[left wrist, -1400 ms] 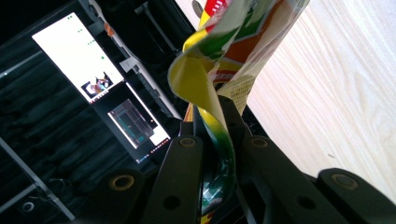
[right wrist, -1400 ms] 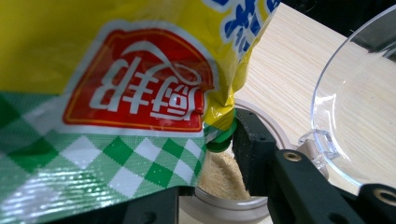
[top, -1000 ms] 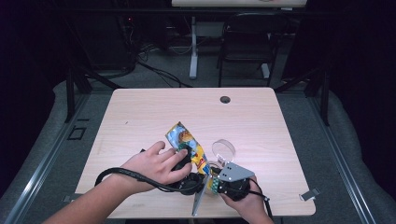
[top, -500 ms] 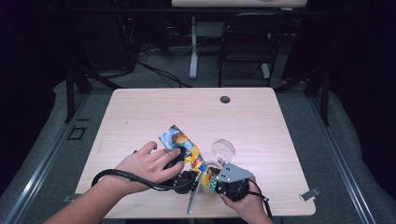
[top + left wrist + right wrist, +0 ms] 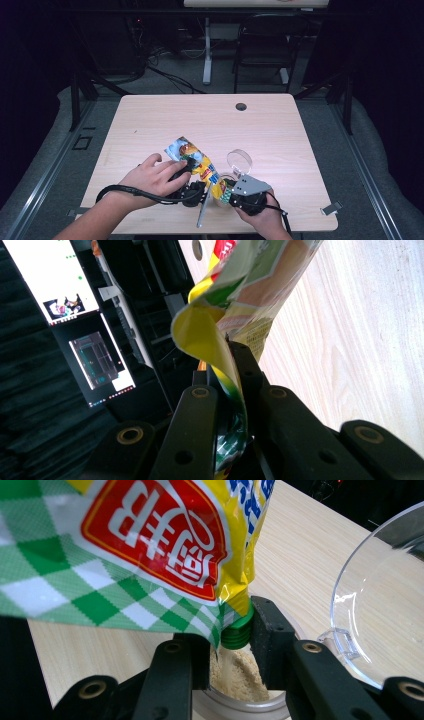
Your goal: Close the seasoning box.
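Right gripper view: pouch (image 5: 125, 545) label red, white characters; right tongs (image 5: 230, 645) grip jar (image 5: 240, 700); left tongs (image 5: 235, 390) pinch pouch.

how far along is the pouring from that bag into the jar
Done: the clear lid is flipped open, and tan powder already lies in the jar. In hand: the left gripper pinches the seasoning bag and tilts it, green spout at the jar mouth, while the right gripper grips the jar. Left: finish pouring, set the bag down, close the lid. How full the jar is cannot be told.
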The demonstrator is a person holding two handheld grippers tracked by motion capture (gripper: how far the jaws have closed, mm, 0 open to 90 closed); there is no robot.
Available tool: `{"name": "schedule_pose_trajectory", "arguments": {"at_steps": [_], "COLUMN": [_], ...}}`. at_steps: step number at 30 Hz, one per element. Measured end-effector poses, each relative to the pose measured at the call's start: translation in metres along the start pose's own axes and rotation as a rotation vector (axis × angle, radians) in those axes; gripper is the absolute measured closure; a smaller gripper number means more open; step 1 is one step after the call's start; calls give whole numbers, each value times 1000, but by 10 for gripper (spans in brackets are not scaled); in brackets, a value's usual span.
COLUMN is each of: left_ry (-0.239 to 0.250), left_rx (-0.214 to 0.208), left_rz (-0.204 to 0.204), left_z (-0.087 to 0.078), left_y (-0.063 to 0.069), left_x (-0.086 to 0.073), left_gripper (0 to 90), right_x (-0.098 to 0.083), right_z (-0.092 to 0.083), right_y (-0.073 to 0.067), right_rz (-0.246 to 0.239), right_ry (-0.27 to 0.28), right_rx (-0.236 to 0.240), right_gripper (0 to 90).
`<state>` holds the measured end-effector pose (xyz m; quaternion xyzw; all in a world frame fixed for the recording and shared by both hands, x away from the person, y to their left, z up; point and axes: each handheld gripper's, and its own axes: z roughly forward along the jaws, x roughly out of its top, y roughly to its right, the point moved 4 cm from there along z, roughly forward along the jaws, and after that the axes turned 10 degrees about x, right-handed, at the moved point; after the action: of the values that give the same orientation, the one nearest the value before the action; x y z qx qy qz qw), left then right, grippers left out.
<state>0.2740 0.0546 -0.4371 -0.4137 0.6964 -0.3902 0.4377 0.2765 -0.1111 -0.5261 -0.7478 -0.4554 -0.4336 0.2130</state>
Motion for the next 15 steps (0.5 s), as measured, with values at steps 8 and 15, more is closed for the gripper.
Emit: {"name": "schedule_pose_trajectory", "arguments": {"at_steps": [8, 15], "left_ry": [1, 3], "left_rx": [-5, -17], "left_rz": [-40, -92], "left_z": [1, 3], "left_y": [3, 6], "left_x": [-3, -6], "left_gripper": [892, 892], "right_x": [0, 1], "right_z": [-1, -2], "right_y": [0, 1], "right_rz": [-4, -3], "right_ry": [1, 5], "right_rx": [-8, -18], "right_gripper": [714, 715]}}
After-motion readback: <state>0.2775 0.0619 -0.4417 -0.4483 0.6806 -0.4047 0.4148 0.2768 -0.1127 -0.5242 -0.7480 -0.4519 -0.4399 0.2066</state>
